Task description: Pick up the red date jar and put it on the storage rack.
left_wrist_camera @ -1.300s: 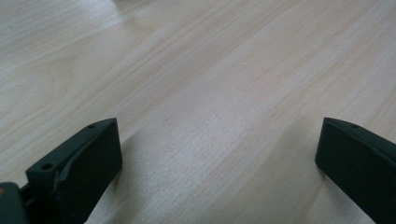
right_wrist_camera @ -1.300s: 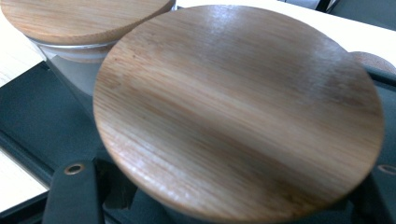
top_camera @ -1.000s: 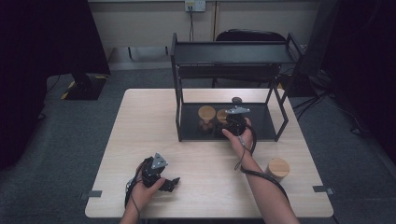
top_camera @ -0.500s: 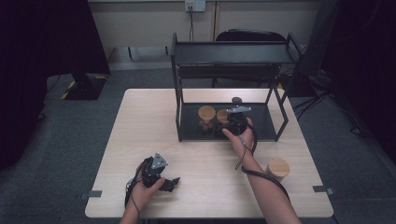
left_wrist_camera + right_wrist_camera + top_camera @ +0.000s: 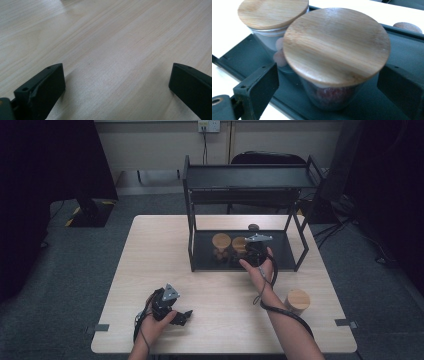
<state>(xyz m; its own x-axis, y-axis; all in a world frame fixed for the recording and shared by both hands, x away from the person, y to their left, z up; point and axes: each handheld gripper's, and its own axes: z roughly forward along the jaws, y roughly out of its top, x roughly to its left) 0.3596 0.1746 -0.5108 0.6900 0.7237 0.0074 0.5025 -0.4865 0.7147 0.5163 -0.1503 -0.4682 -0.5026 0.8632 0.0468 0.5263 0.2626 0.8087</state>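
Observation:
A glass jar with a round wooden lid (image 5: 336, 45) stands on the black shelf's lower tray (image 5: 372, 105). My right gripper (image 5: 328, 73) is open around it. Its jaws have just been opening, and the jar sits between them with gaps on both sides. In the high view the right gripper (image 5: 246, 251) reaches into the shelf's lower tier at that jar (image 5: 239, 243). A second lidded jar (image 5: 272, 12) stands just behind and to the left. My left gripper (image 5: 184, 316) rests on the table near the front edge. Its jaws (image 5: 116, 75) are open over bare wood.
The black two-tier shelf (image 5: 247, 177) stands at the back of the wooden table (image 5: 150, 250), its posts flanking the right hand. A third lidded jar (image 5: 297, 301) stands on the table at the front right. A small dark round thing (image 5: 253, 227) lies behind the jars.
The right hand has barely shifted at the shelf's lower tier. The left hand and its gripper have stayed where they were.

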